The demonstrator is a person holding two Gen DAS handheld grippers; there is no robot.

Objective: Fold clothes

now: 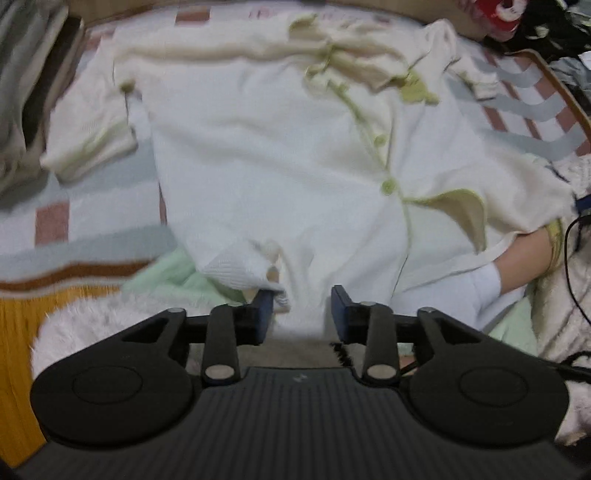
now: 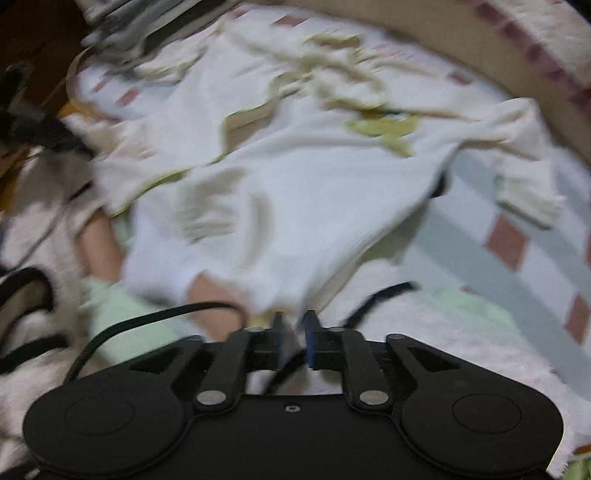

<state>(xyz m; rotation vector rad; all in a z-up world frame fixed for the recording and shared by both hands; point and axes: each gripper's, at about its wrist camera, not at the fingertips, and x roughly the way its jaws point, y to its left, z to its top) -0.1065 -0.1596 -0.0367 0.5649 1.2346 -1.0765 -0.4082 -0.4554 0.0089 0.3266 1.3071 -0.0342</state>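
Note:
A cream-white cardigan [image 1: 266, 155] with pale green trim and buttons lies spread on the bed, collar at the far end. It also shows in the right wrist view [image 2: 303, 192], blurred. My left gripper [image 1: 303, 306] is open at the near hem, its jaws well apart, with the hem's left corner touching its left finger. My right gripper [image 2: 293, 328] has its jaws close together on the cardigan's near hem. A person's bare leg [image 1: 532, 251] with a white sock lies under the cardigan's right side.
The bed has a checked blanket [image 1: 51, 218] in pale blue, white and pink. A white fluffy throw [image 2: 424, 332] and a light green cloth [image 1: 173, 273] lie at the near edge. Black cables [image 2: 147, 317] run by the right gripper. Dark clothes are piled at far right [image 1: 554, 33].

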